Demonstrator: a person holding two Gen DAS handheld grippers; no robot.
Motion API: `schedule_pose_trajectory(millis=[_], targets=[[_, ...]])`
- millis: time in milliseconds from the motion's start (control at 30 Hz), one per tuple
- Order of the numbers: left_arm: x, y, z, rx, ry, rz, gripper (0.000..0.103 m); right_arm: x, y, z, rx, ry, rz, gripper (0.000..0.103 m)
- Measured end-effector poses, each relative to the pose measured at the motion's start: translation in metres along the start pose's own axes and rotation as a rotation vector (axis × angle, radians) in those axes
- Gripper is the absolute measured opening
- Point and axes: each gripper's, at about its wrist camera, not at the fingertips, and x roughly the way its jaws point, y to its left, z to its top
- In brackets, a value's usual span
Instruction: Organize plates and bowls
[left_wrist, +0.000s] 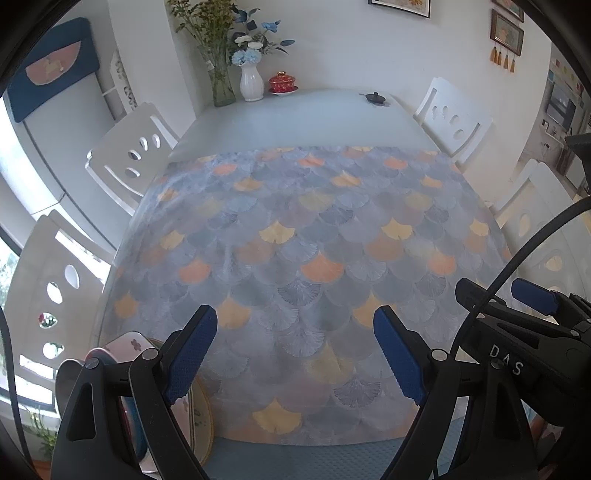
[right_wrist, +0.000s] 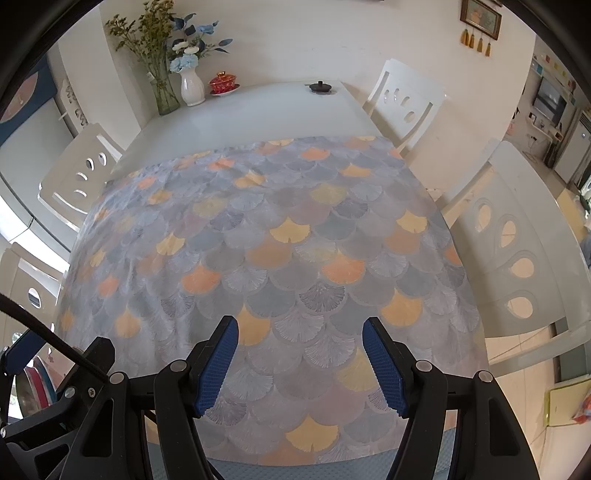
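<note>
Both tongs hang over the near edge of the bench with nothing between their blue pads. The left tongs (left_wrist: 295, 354) stand wide apart, and the right tongs (right_wrist: 300, 363) are likewise spread, touching nothing; each hovers above the fan-patterned cloth (left_wrist: 295, 236) that covers the near part of the bench (left_wrist: 295, 114). The task's dishes lie low and to the left: a cluster of plates and bowls (left_wrist: 129, 369) stands on edge just beside and partly behind the left tongs' outer finger, so their faces run roughly front to back. I judge the left tongs nearer; they would need to swing left and down. How many dishes are there cannot be told.
</note>
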Motion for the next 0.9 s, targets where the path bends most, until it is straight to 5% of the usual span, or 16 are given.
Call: schedule_pose_trajectory(millis=[900], targets=[[0.045,-0.030,-0.007,0.025,0.067,-0.011,0.086,0.025,-0.031,0.002,0.042,0.026,-0.026,0.067]])
